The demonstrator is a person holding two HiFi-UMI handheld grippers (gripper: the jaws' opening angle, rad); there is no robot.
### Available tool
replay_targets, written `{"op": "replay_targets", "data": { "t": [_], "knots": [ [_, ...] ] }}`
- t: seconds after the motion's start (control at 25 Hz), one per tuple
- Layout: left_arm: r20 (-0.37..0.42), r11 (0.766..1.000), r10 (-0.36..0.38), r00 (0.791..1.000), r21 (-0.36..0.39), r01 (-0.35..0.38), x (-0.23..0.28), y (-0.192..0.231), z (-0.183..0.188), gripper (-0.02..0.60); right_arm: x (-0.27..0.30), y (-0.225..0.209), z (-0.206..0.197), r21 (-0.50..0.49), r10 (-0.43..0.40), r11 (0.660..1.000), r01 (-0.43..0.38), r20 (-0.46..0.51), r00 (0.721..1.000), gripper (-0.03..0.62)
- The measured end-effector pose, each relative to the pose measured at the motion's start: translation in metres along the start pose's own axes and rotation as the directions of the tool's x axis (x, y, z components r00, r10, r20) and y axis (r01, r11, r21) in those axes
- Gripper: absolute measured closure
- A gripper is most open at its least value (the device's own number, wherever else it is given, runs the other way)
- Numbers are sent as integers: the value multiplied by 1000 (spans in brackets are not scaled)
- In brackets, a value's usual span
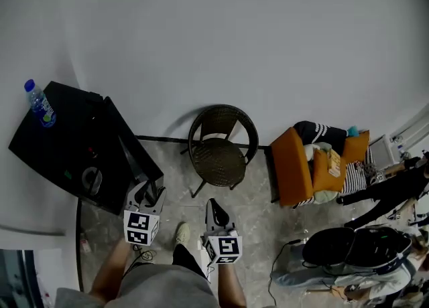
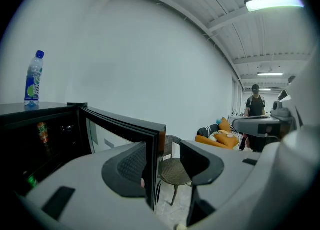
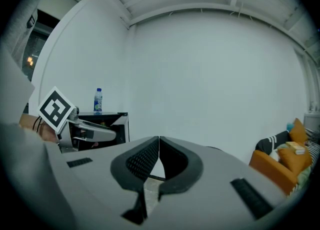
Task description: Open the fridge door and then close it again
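Left gripper (image 1: 149,193) is at the free edge of the fridge door (image 1: 131,142). In the left gripper view its jaws stand wide apart, and the black door (image 2: 125,126) edge sits between them. The edge is right against the left jaw's pad, with a clear gap to the right jaw, so it isn't pinched.

The door is swung partly open. The black fridge (image 1: 60,132) body is to the left of the left jaws, its dark inside showing. Something small with an orange label (image 2: 43,132) sits on a shelf in there.

A water bottle (image 1: 40,104) stands upright on the fridge top, up and left of the left jaws.

Right gripper (image 1: 216,213) is just right of the left one and apart from the door. In the right gripper view its jaws (image 3: 159,156) are pressed together with nothing between them. They face the white wall, with the fridge (image 3: 107,124) and the bottle (image 3: 98,100) off to the left of them.

A wicker chair (image 1: 220,152) stands on the floor ahead of the right jaws. In the left gripper view it shows past the door edge, between the left jaws.

An orange seat (image 1: 295,166) piled with cushions is further right of the right jaws. A person (image 2: 256,105) stands far back, right of the left jaws.
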State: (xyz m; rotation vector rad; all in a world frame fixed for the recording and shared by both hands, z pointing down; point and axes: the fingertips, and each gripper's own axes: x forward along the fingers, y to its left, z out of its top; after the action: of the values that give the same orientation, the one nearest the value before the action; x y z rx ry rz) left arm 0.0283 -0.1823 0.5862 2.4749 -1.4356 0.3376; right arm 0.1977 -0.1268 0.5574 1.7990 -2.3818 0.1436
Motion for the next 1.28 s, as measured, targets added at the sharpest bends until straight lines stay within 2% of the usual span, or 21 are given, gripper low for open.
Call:
{"op": "replay_targets", "data": {
  "t": [1.28],
  "knots": [
    [3,997,-70,998,18,70,101,-31,29,385,44,-84,-5,18,-67,998,67,-7,998,569]
  ]
}}
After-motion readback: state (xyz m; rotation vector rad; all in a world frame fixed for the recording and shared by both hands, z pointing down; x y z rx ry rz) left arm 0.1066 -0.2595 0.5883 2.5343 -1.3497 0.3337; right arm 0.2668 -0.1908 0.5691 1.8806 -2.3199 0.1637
